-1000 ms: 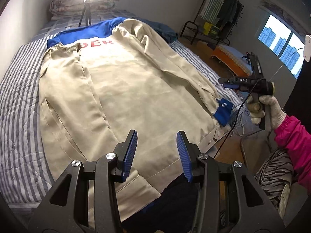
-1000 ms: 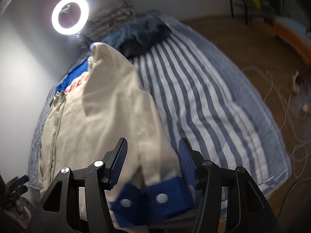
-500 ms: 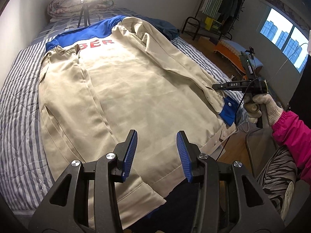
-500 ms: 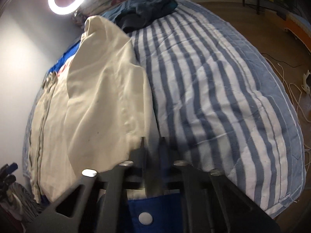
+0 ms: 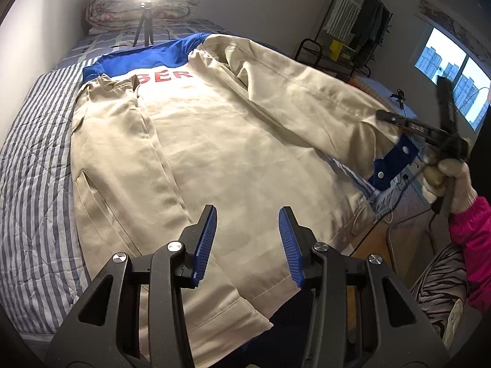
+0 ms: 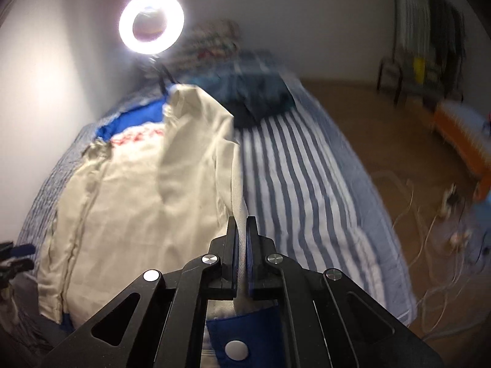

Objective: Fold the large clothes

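Observation:
A large beige jacket (image 5: pixel 199 141) with a blue collar and red letters lies spread on the striped bed (image 5: pixel 27 159). My left gripper (image 5: pixel 247 239) is open and empty above the jacket's hem. My right gripper (image 6: pixel 242 239) is shut on the jacket's right sleeve (image 6: pixel 214 153) just above its blue cuff (image 6: pixel 245 334), and holds it lifted off the bed. In the left wrist view the right gripper (image 5: pixel 389 116) shows at the right, with the sleeve (image 5: pixel 307 92) raised and the cuff (image 5: pixel 392 162) hanging.
A ring light on a tripod (image 5: pixel 147 9) stands at the head of the bed. A dark blue garment (image 6: pixel 254 98) lies near the pillows. Wooden floor with cables (image 6: pixel 445 214) lies to the right. A clothes rack (image 5: pixel 356 27) stands by the far wall.
My right gripper closed on the sleeve near the cuff and lifted it up off the bed. My left gripper stayed open over the hem.

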Demonstrator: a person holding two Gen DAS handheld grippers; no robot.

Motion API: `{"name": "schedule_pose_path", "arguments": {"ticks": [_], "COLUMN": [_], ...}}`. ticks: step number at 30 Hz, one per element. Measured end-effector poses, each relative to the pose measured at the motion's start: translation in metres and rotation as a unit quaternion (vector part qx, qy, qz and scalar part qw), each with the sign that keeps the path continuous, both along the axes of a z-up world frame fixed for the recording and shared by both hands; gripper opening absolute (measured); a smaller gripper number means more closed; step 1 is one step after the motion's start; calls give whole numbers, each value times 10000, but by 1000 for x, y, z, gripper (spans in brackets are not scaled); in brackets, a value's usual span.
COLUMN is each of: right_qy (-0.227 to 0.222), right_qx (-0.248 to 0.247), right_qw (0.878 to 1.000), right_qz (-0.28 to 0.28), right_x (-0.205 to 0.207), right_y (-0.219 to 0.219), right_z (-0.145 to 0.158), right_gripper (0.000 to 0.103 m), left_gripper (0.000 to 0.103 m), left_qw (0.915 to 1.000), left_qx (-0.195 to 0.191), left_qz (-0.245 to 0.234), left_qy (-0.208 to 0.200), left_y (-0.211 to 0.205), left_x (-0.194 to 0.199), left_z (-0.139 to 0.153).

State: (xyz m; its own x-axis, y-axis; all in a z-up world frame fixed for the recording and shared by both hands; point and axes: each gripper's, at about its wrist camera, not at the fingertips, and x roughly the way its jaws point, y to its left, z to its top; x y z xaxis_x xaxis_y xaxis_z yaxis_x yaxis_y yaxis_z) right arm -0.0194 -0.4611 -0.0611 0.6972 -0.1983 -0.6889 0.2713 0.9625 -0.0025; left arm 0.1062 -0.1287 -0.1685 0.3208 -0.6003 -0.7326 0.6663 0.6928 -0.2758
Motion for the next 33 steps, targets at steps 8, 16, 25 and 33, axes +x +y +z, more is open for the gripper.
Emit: {"name": "schedule_pose_path", "arguments": {"ticks": [8,16,25,33], "right_qy": [266,981,893,771], "right_qx": [-1040,-469,1241,2075], "right_qw": [9827,9597,9586,9697], "right_qz": [1511,2593,2404,1029], "right_x": [11,28,11,14], "right_y": [117,176,128,29], "right_z": [-17,-68,-56,-71], "right_gripper": [3,4,29,32], "left_gripper": [43,43,43,43], "left_qw": [9995,9980,9957,9830], "left_qx": [-41,-94,-291,-602], "left_qz": [305,568,457,354], "left_qy": [76,245,756,1696], "left_y": [18,33,18,-19], "left_x": [11,18,25,37], "left_z": [0,-2,-18,-49]}}
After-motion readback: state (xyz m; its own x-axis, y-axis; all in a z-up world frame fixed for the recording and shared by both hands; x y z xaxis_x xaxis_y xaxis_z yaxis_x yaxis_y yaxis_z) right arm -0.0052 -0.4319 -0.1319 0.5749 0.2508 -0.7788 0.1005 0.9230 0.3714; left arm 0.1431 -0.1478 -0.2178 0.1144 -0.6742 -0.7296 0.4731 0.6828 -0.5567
